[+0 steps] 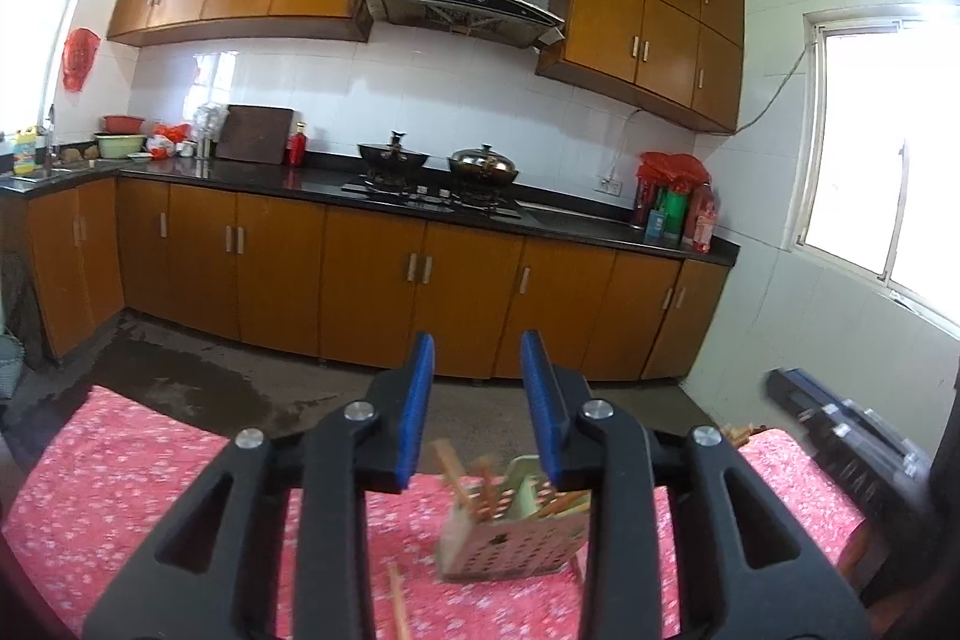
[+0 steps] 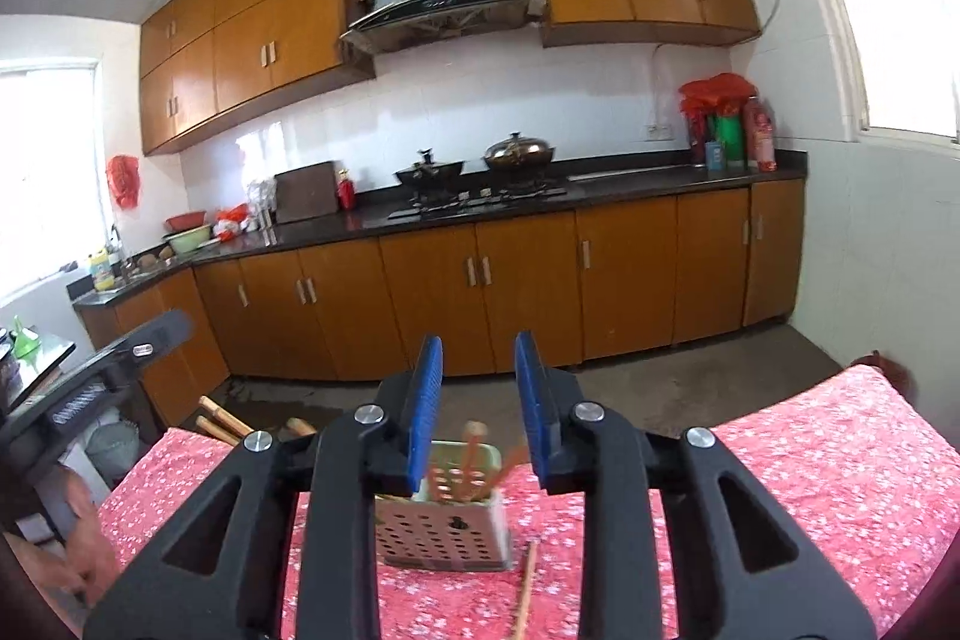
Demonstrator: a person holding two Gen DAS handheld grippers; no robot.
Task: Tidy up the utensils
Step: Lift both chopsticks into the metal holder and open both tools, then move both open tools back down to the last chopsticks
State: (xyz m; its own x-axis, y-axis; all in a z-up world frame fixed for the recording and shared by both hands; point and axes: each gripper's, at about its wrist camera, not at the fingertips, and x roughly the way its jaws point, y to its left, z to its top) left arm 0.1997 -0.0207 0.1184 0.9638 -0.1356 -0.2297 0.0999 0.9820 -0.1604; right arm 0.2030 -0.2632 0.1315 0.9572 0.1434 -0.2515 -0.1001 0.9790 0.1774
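Note:
A pale perforated utensil holder (image 1: pixel 510 538) stands on the pink floral tablecloth (image 1: pixel 120 460) with several wooden chopsticks (image 1: pixel 474 484) in it. One loose chopstick (image 1: pixel 399 604) lies on the cloth in front of it. My left gripper (image 1: pixel 477 346) hovers short of the holder, jaws apart, nothing between the blue pads. In the right wrist view the same holder (image 2: pixel 444 532) and its chopsticks (image 2: pixel 474 460) sit just beyond my right gripper (image 2: pixel 477 346), which is also open and empty. A loose chopstick (image 2: pixel 525 586) lies to the holder's right.
Wooden handles (image 2: pixel 222 421) stick up past the table's far left edge. The other gripper (image 2: pixel 120 364) and a hand (image 2: pixel 78 550) show at the left. Beyond the table are bare floor, orange cabinets (image 1: pixel 372 280) and a dark counter with two pots (image 1: pixel 486 163).

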